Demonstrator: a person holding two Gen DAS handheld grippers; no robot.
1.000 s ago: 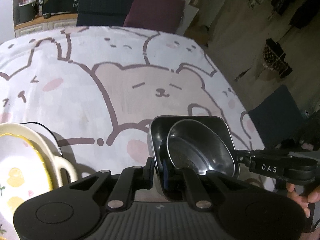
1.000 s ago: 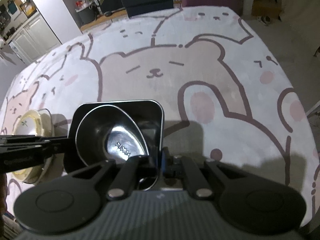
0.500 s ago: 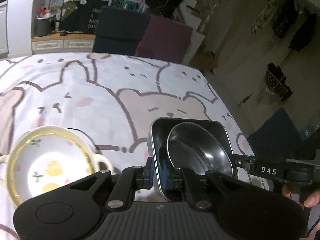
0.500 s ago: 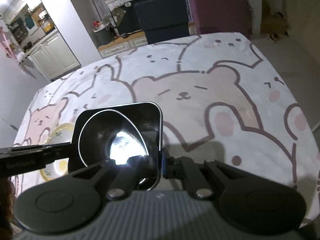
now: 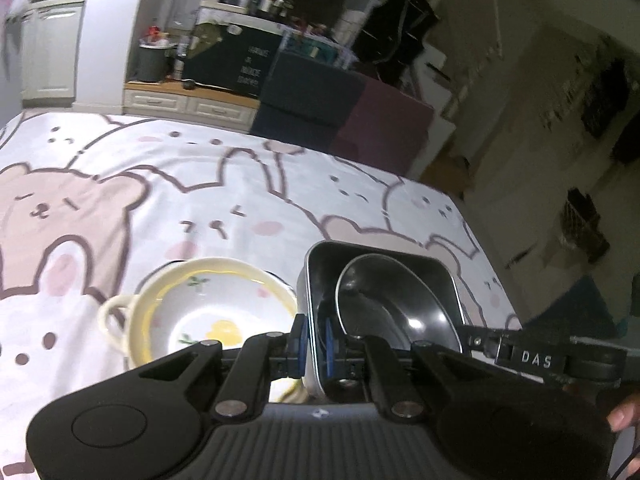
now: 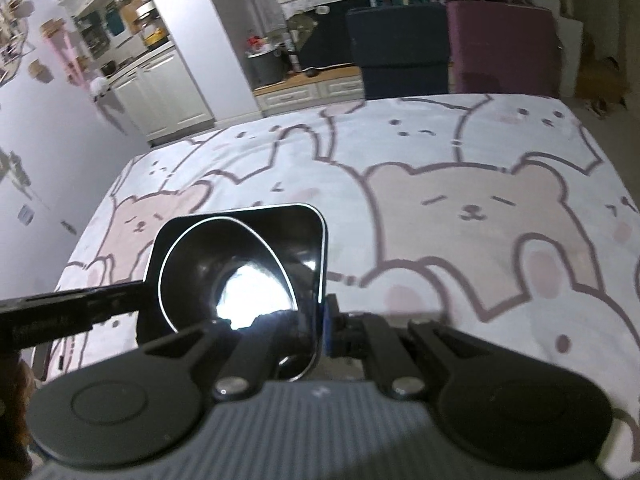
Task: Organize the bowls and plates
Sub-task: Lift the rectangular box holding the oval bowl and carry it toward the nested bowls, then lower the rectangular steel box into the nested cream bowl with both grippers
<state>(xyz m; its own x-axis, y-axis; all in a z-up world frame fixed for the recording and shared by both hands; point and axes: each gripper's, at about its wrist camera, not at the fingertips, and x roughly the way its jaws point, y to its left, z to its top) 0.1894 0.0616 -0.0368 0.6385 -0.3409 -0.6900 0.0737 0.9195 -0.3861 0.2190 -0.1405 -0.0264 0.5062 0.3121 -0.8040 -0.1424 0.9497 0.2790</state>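
both tongs (image 5: 314,340) clamp steel tray (image 5: 384,264), seemingly above bowl (image 5: 208,312).

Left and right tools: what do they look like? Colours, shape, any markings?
Both are alike: the left tool and right tool have matte black linkage arms with silver pivot bolts, a round black disc on each side, and a grey ribbed body below. The pads are blue. Seen from the left wrist view, the right tool's side bears white letters "DAS". No sleeves are visible.

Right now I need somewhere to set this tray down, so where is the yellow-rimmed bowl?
In the left wrist view the bowl sits on the bear-print cloth, just left of the steel tray.
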